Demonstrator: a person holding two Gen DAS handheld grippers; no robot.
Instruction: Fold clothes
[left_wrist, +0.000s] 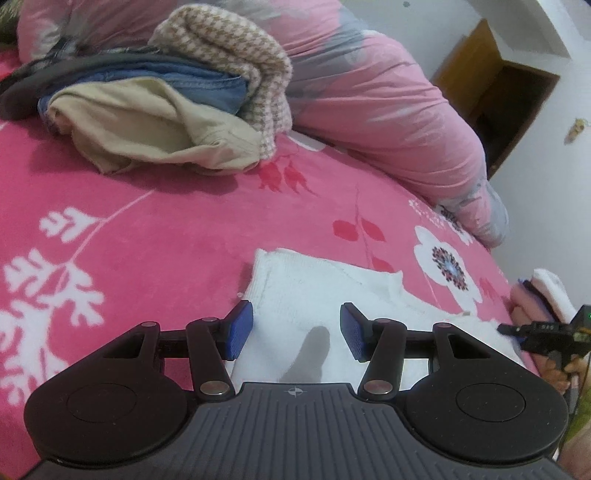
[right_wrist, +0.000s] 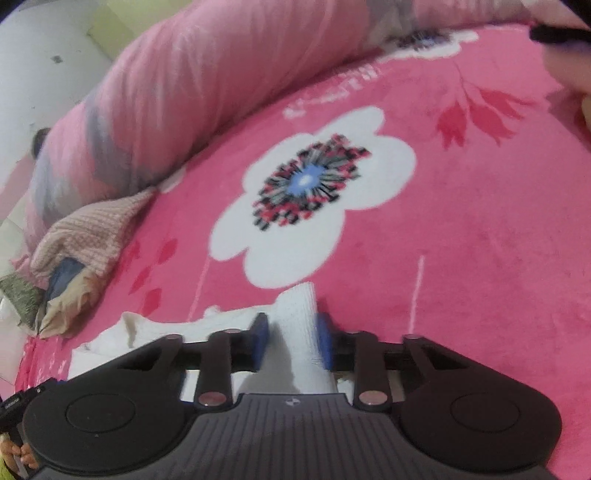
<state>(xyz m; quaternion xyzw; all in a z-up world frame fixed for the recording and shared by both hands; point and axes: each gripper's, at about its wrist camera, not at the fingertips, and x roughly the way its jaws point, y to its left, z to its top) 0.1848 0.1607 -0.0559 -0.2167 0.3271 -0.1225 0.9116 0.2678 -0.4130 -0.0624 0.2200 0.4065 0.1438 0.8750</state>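
A big bed (left_wrist: 166, 236) has a bright pink blanket with white flowers. At the upper right, a white wall (left_wrist: 546, 147) stands behind a brown wooden cabinet (left_wrist: 491, 85).

Right claw (right_wrist: 291, 341) pinches white cloth (right_wrist: 299, 306) (over the pink blanket (right_wrist: 461, 229)).

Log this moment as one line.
left gripper: open above white garment | right gripper: gripping garment fold | clothes pile: untouched
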